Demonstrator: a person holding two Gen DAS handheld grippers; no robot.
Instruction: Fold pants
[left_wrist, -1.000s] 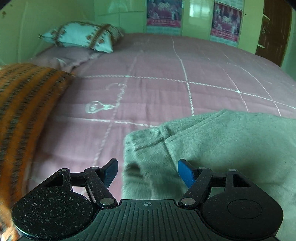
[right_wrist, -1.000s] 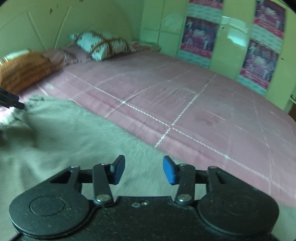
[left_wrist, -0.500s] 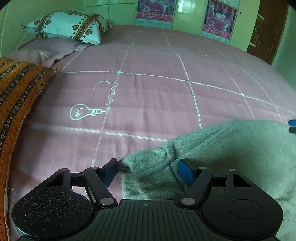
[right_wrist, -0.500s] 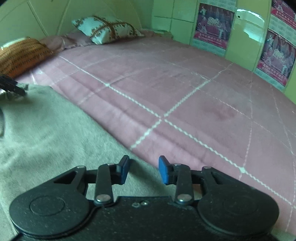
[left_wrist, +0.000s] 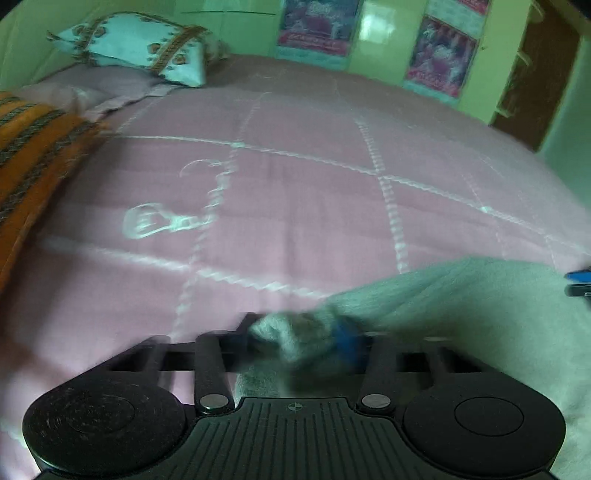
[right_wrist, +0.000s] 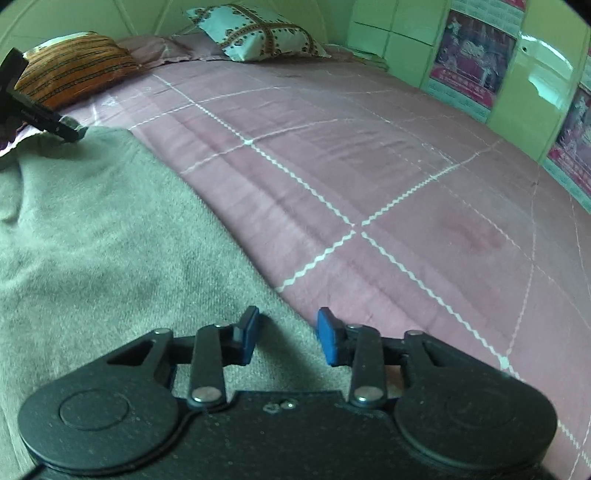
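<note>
One pair of grey pants (right_wrist: 96, 236) lies near me on the pink bed (right_wrist: 369, 155). My left tongs (left_wrist: 299, 343) are closing on its bunched corner; my right tongs (right_wrist: 286, 336) are closing around its edge. Three pillows lie far left.

Grey fleecy pants (right_wrist: 92, 236) lie spread flat on the bed, corner bunched.

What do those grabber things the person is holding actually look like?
Each hand-held gripper, left and right, is speckled matte black plastic: two round discs, jointed link bars with silver rivets, and two fingers tipped with blue pads. The left one's body is ribbed, with a small crosshair mark.
</note>
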